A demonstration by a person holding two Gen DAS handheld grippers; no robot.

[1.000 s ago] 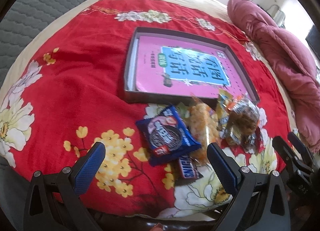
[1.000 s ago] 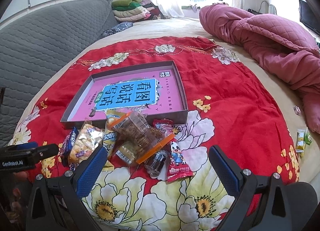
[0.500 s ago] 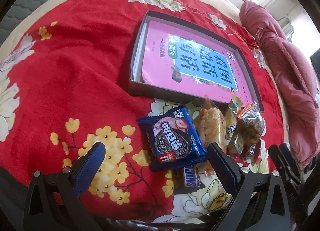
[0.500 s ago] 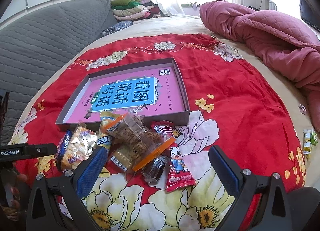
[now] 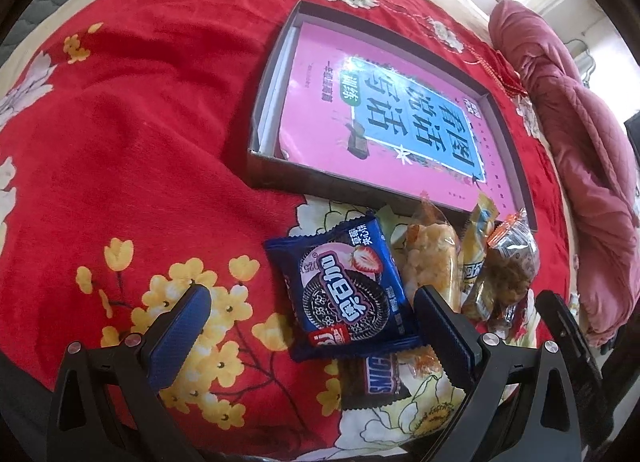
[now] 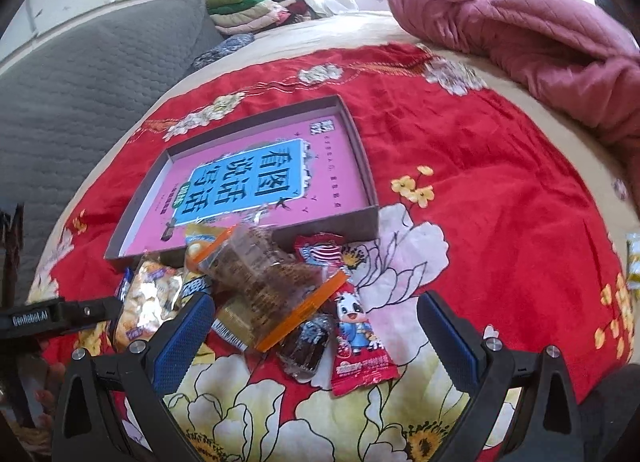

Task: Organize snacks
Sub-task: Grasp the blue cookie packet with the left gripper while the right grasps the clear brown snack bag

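A pile of snack packets lies on the red flowered cloth in front of a shallow grey box (image 5: 276, 178) (image 6: 370, 218) with a pink book inside. My left gripper (image 5: 312, 326) hangs open over a blue Oreo packet (image 5: 340, 286), with a Snickers bar (image 5: 376, 382) just below it and a yellow puffed snack bag (image 5: 432, 266) to the right. My right gripper (image 6: 316, 326) is open above a clear bag of brown snacks with orange ends (image 6: 264, 278), a dark small packet (image 6: 308, 346) and a red cartoon packet (image 6: 360, 346). Neither gripper holds anything.
A pink quilt (image 6: 520, 42) is bunched at the far right of the bed. A grey padded headboard (image 6: 80, 102) and folded clothes (image 6: 252, 10) stand behind. A small yellow-green packet (image 6: 632, 266) lies near the right edge. The left gripper's body (image 6: 52, 316) shows at the left.
My left gripper has moved forward and lower toward the Oreo packet, which now lies between its fingers. My right gripper has crept closer to the pile. Both stay open.
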